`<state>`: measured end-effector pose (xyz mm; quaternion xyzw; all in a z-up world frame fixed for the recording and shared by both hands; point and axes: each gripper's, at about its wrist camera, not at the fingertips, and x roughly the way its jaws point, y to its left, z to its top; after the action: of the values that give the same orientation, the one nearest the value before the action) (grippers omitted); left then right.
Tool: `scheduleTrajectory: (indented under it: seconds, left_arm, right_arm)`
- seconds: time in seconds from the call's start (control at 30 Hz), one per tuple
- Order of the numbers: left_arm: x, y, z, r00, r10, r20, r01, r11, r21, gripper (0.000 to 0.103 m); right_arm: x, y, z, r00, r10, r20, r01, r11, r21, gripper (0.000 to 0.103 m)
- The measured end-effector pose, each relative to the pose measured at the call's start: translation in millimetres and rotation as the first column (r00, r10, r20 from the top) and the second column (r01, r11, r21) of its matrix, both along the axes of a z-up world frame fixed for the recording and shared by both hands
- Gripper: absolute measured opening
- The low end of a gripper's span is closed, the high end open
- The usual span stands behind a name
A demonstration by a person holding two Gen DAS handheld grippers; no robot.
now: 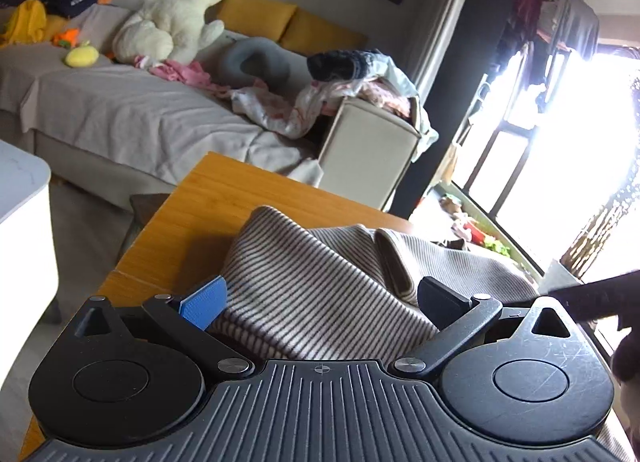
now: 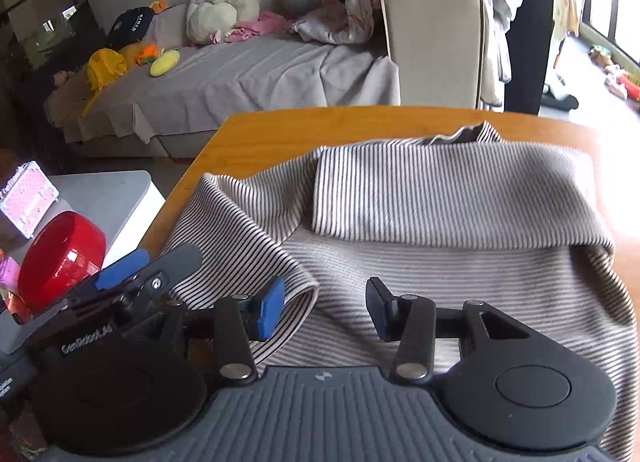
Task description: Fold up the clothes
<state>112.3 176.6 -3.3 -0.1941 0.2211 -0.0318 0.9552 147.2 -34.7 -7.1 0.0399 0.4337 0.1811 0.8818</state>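
**Left wrist view: striped knit half folded, both grippers spread over it**

Left wrist view shows the left gripper (image 1: 320,302) with its fingers wide apart, a raised hump of the striped garment (image 1: 316,286) bulging between them. Whether either pad touches the cloth I cannot tell; nothing is pinched. The garment lies on the wooden desk (image 1: 192,222), filling its near part, with bare wood to the garment's left and beyond it.

In the right wrist view, a sleeve (image 2: 248,238) runs down the garment's left side and ends in a cuff just beside the blue pad (image 2: 270,312) of the right gripper (image 2: 326,310). To the right of that, across the garment's far part, a panel (image 2: 452,198) is already turned over. The right gripper's fingers are also spread, holding nothing, over the garment's near hem.

The fabric looks like a soft, light ribbed knit: I judge it limp, stretchy and liable to sag or drag when lifted from one point. It should not be slippery against rubber pads. The best holds seem to be doubled edges, namely the cuff or the hem, pinched at two spread points so the layer travels flat.
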Motion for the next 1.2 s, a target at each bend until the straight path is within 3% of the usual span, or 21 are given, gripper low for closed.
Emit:
scheduleTrajectory:
  seconds: [0.2,0.27,0.33,0.6,0.8,1.03,1.2]
  left_arm:
    - [0.9,5.9,-1.9,0.999,0.034,-0.003,-0.034,0.999,-0.01,0.103]
    - [-0.6,7.6,-2.7,0.999,0.045,0.001,-0.045,0.999,-0.015,0.103]
    - [-0.5,9.2,-3.0,0.999,0.054,0.003,-0.054,0.998,-0.02,0.103]
    - [-1.7,9.3,-3.9,0.998,0.054,0.026,-0.054,0.998,-0.03,0.103]
    - [3.0,1.0,-3.3,1.0,-0.01,0.01,0.011,0.999,-0.048,0.103]
    - [10.0,-28.4,-2.8,0.997,-0.045,-0.057,0.048,0.997,0.057,0.103]
    - [9.7,-41.2,0.9,0.996,-0.05,-0.069,0.057,0.994,0.091,0.103]
  right_arm:
    - [-1.0,28.2,-31.8,0.999,0.034,-0.018,-0.034,0.999,-0.015,0.049]
    - [-3.1,34.9,-33.3,0.997,0.065,0.043,-0.063,0.997,-0.053,0.036]
    - [-5.5,39.1,-30.3,0.99,0.108,0.09,-0.1,0.991,-0.089,0.009]
    - [7.0,28.4,15.1,0.957,0.146,0.249,-0.131,0.988,-0.078,0.008]
    - [25.6,19.3,63.7,0.904,0.16,0.396,-0.152,0.987,-0.051,0.007]
    - [45.6,8.8,121.2,0.814,0.162,0.558,-0.171,0.985,-0.036,0.007]
    - [57.1,-23.8,141.8,0.79,0.121,0.602,-0.129,0.991,-0.029,0.007]
